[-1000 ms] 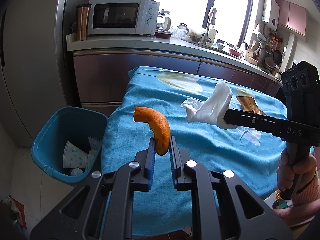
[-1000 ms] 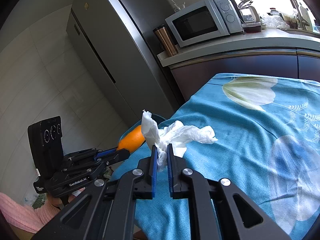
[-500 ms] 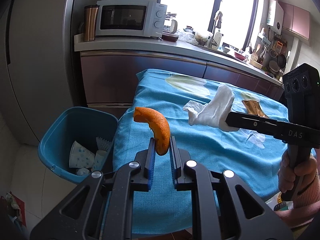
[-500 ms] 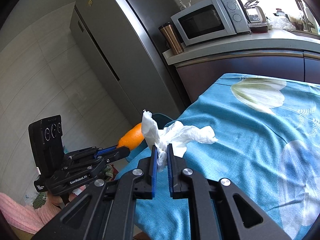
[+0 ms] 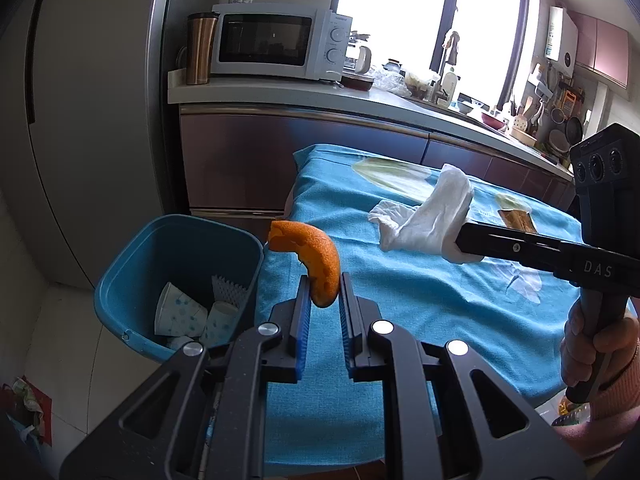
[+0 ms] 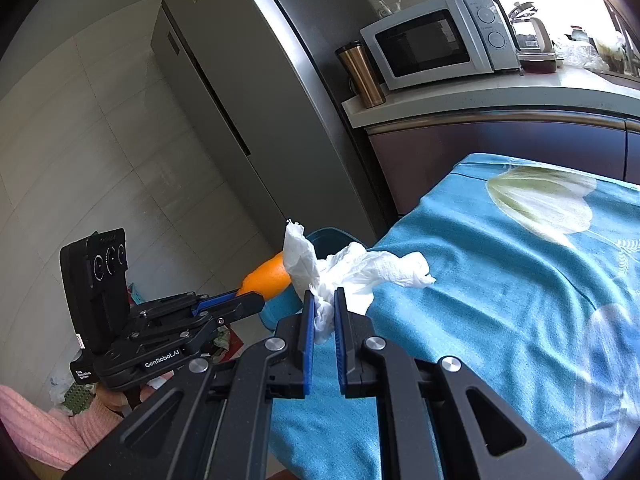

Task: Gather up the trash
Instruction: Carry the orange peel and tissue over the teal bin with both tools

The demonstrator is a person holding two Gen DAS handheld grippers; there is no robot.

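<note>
My left gripper (image 5: 323,286) is shut on a curved orange peel (image 5: 316,258), held above the table's left edge beside the blue trash bin (image 5: 132,264). My right gripper (image 6: 321,300) is shut on a crumpled white tissue (image 6: 352,270), held over the blue tablecloth (image 6: 500,280). The tissue (image 5: 432,220) and the right gripper (image 5: 464,242) show in the left wrist view; the peel (image 6: 266,278) and the left gripper (image 6: 256,300) show in the right wrist view. The bin holds paper cups (image 5: 176,316).
A brown wrapper (image 5: 516,220) lies on the far right of the table. A counter (image 5: 320,98) with a microwave (image 5: 276,42) and a metal tumbler (image 5: 200,48) stands behind. A tall fridge (image 6: 248,92) is at the left. Scraps (image 5: 24,404) lie on the floor.
Both grippers have shifted left toward the bin with their loads still held; the bin now sits closer to the peel in the left wrist view.
</note>
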